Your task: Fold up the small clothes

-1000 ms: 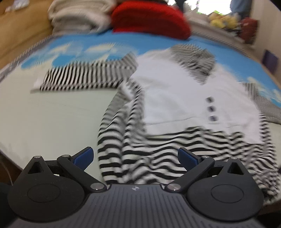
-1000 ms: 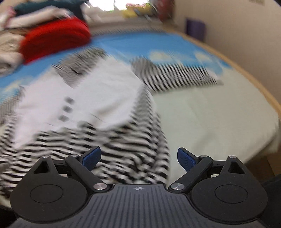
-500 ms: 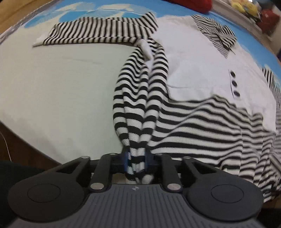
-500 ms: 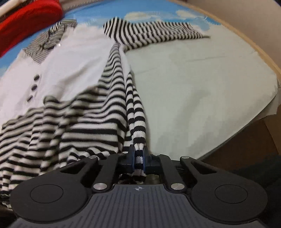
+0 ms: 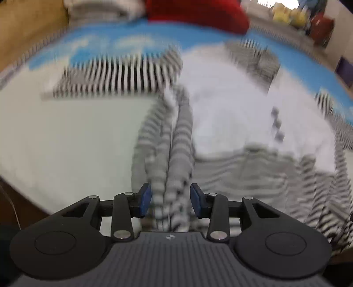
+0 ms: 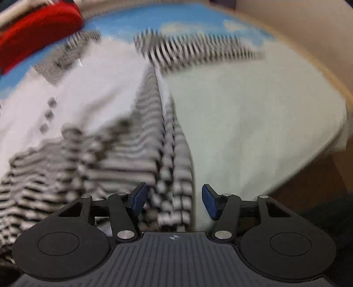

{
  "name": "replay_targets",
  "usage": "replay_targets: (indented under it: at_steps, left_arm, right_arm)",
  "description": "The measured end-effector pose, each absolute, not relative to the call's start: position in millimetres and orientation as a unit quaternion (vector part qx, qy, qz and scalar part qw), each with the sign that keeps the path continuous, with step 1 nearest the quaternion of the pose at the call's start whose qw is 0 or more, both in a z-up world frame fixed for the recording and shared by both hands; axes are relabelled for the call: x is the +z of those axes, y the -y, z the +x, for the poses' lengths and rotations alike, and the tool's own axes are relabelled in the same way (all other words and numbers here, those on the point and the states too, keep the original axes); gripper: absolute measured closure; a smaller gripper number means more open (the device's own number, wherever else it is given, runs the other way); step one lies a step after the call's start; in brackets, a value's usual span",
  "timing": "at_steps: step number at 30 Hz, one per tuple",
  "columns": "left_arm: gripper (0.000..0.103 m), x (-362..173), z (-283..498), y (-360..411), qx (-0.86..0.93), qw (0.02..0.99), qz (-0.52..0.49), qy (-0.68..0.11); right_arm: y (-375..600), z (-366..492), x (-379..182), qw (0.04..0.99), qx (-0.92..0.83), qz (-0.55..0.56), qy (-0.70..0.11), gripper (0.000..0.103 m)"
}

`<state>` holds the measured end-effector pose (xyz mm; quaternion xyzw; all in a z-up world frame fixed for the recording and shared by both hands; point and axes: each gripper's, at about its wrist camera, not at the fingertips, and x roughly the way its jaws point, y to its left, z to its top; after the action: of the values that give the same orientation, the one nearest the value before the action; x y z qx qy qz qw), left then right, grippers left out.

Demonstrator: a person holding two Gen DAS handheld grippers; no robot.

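While blurred, bunched ribbed black-and-white knit top (image 5: 174,159) on smooth pale sheet (image 5: 72,141).

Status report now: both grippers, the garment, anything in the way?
Left gripper, right gripper: jaws just opened, hem between, unpinched. Striped garment flat, unfolded. Nothing blocking.

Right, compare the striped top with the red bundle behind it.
The striped top is black-and-white with a plain white front; the red bundle is one solid colour. The top lies spread out; the bundle sits heaped. The top is nearer, the bundle at the far edge. Both are cloth.
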<state>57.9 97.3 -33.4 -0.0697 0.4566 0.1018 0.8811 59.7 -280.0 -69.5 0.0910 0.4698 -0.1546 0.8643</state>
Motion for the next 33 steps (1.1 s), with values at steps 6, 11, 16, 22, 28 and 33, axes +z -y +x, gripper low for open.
replay_targets:
  at_steps: [6,11,16,22,28,33]
  left_arm:
    - [0.047,32.0,110.5,-123.3,0.112,0.915,-0.081,-0.379]
    - [0.047,57.9,188.3,-157.7,0.11,0.938,-0.018,-0.33]
    - [0.047,19.3,245.1,-218.8,0.111,0.937,-0.017,-0.332]
    - [0.057,-50.7,263.9,-290.0,0.16,0.898,-0.074,-0.403]
    - [0.049,-84.4,270.2,-338.3,0.216,0.864,-0.143,-0.431]
    - [0.045,-106.6,264.6,-384.5,0.279,0.824,-0.224,-0.439]
  right_arm:
    - [274.0,59.6,-25.7,0.922,-0.126,0.054,-0.362,0.046]
    - [271.1,73.8,0.3,0.939,-0.107,0.062,-0.322,0.044]
    - [260.3,95.0,39.9,0.951,-0.096,0.051,-0.289,0.037]
    - [232.4,172.5,72.0,0.96,-0.022,0.031,-0.277,0.03]
    - [196.1,254.0,63.5,0.965,0.041,0.02,-0.26,0.03]
    - [188.4,287.2,36.3,0.949,0.048,0.044,-0.31,0.034]
